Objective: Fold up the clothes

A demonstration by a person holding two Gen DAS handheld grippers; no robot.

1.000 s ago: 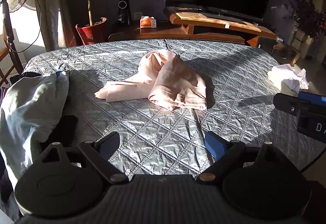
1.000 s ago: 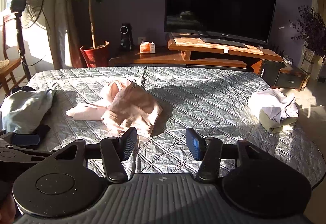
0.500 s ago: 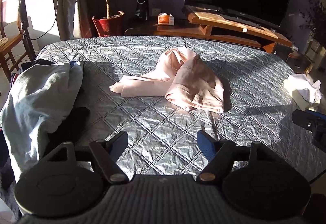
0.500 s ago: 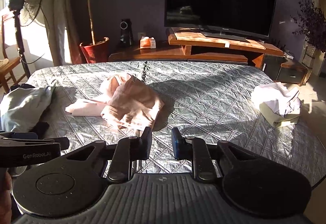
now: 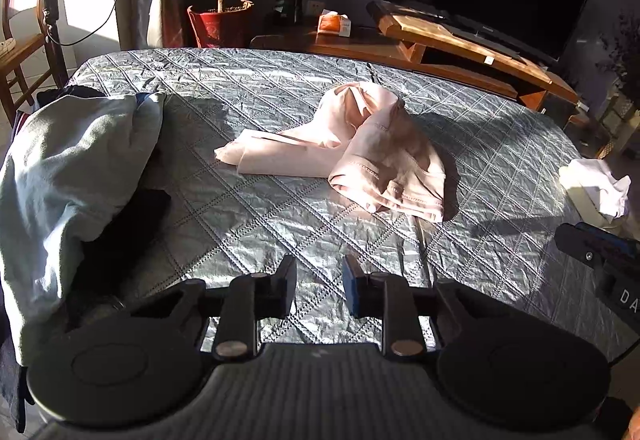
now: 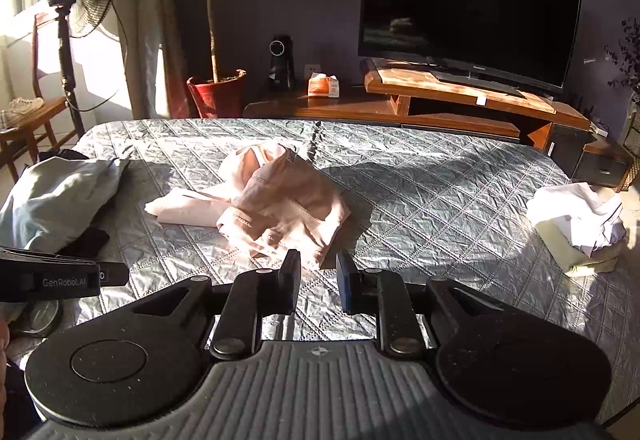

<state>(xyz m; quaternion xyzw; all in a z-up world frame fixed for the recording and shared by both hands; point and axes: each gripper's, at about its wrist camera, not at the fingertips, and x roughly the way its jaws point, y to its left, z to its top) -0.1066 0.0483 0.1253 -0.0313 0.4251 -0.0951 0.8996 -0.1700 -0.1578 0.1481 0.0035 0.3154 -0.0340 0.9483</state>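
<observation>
Your left gripper has just narrowed from wide to a small empty gap; your right gripper reopened slightly, also empty. The pink garment lies just beyond, the grey-green pile at near left.

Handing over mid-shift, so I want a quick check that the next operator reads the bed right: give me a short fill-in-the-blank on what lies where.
1. The crumpled garment in the middle of the quilted bed is ____ in colour.
2. Between the fingers of the right claw there is ____.
3. The pale blue-grey garment lies toward the bed's ____ edge.
4. The potted plant stands in a ____ pot.

Missing words: pink; nothing; left; red
</observation>
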